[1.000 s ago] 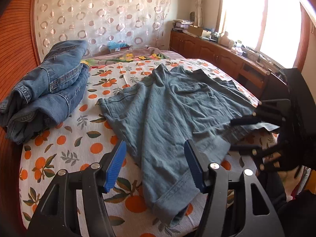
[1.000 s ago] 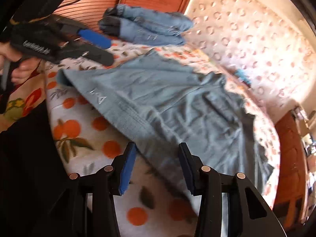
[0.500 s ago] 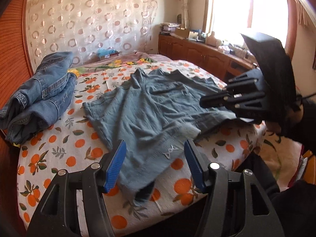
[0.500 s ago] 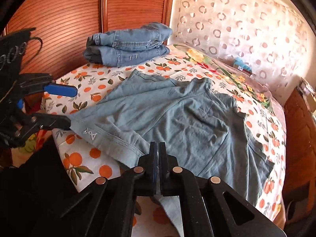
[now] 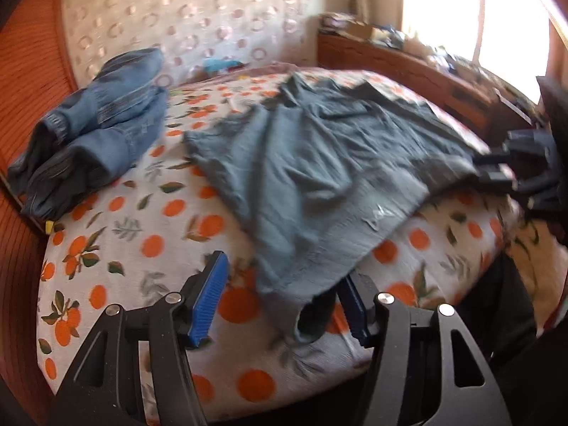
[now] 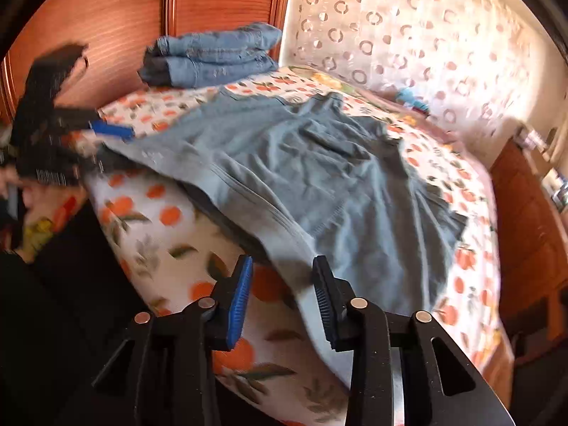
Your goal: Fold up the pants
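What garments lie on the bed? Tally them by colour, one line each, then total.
Grey-blue pants, spread flat: 1
Blue denim jeans, folded in a pile by the headboard: at least 2; the pile hides any more
Total: at least 3

Open bedsheet (image 5: pixel 117 248) around 9 o'clock of the pants (image 5: pixel 319 163), easy to slip in there. Folded jeans (image 5: pixel 99 127) block 10 o'clock by the wooden headboard (image 6: pixel 117 17); a cluttered dresser (image 5: pixel 408 60) hems 2 o'clock.
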Demonstrator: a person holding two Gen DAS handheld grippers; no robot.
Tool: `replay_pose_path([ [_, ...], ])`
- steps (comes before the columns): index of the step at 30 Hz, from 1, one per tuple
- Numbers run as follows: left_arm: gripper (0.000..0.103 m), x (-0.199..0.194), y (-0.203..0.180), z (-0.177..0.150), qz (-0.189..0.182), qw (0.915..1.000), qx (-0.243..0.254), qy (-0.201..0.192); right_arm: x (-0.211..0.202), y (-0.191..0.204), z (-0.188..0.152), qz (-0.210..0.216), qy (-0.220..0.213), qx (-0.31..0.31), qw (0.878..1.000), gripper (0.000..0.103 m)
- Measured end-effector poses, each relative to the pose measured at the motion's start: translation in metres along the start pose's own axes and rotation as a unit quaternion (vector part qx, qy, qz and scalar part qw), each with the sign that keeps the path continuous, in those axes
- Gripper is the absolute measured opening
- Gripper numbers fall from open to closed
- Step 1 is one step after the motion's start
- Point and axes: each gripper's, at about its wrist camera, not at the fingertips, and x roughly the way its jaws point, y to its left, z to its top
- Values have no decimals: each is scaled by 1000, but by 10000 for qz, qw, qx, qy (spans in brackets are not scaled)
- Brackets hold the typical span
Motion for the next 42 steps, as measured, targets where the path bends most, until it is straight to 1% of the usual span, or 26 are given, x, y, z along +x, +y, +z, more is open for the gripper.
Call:
replay_pose_path([
  [2, 55, 1, 9, 5, 38, 9999, -116, -47, 4, -3, 0, -195, 101, -5, 9998, 38],
  [3, 53, 3, 13, 8, 86, 9998, -149, -32, 7, -3, 3, -215, 90, 31, 9997, 38],
  [4, 49, 4, 16, 10, 142, 9997, -188, -43, 6, -7, 4, -165, 52, 116, 9998, 38],
  [6, 47, 5, 24, 14, 250, 9993, -274, -52, 6, -14, 9, -59, 44, 322, 9995, 38],
  [7, 47, 5, 28, 15, 272, 9991, -325, -80, 6, -18, 11, 14, 49, 440, 9990, 34],
  [8, 47, 4, 32, 16, 288, 9988, -369, -110, 7, -20, 12, 61, 52, 487, 9988, 16],
  [9, 47, 5, 34, 17, 315, 9987, -378, -102, 8, -20, 13, 130, 66, 490, 9987, 10],
  [11, 47, 3, 37, 16, 312, 9986, -425, -101, 9, -20, 14, 121, 60, 478, 9988, 7],
  [13, 47, -1, 34, 14, 217, 9988, -414, -156, 13, -25, 14, 255, 80, 571, 9980, 6],
  [16, 47, -10, 22, 14, 19, 9992, -347, -213, 18, -37, 16, 486, 92, 887, 9948, 6],
  [17, 47, -14, 14, 14, -127, 9992, -281, -260, 20, -41, 16, 558, 101, 1009, 9933, 6],
  [19, 47, -18, -1, 16, -292, 9990, -127, -309, 23, -49, 18, 638, 123, 1207, 9906, 6],
  [22, 47, -18, -31, 22, -662, 9972, 171, -298, 27, -56, 20, 667, 160, 1298, 9892, 6],
  [24, 47, -10, -50, 25, -959, 9947, 327, -179, 31, -60, 22, 680, 183, 1368, 9881, 6],
  [26, 42, -1, -65, 29, -1138, 9923, 486, -38, 32, -59, 23, 658, 154, 1356, 9885, 6],
  [28, 36, 11, -76, 34, -1329, 9891, 620, 134, 33, -57, 23, 650, 139, 1325, 9889, 6],
  [29, 35, 20, -81, 37, -1454, 9866, 681, 284, 32, -55, 23, 653, 120, 1318, 9891, 6],
  [33, 35, 41, -85, 48, -1677, 9817, 667, 612, 25, -56, 19, 691, 46, 1297, 9891, 6],
  [35, 35, 49, -83, 54, -1665, 9814, 648, 707, 23, -56, 17, 753, 28, 1273, 9890, 6],
  [38, 36, 54, -81, 61, -1621, 9823, 634, 691, 22, -56, 13, 803, 18, 1274, 9886, 6],
  [39, 42, 57, -79, 63, -1638, 9820, 624, 706, 22, -56, 12, 815, 16, 1276, 9885, 6],
  [40, 49, 59, -78, 64, -1641, 9818, 626, 728, 22, -56, 12, 815, 13, 1283, 9884, 6],
  [42, 50, 66, -80, 64, -1603, 9806, 744, 843, 23, -57, 11, 828, -1, 1318, 9878, 6],
])
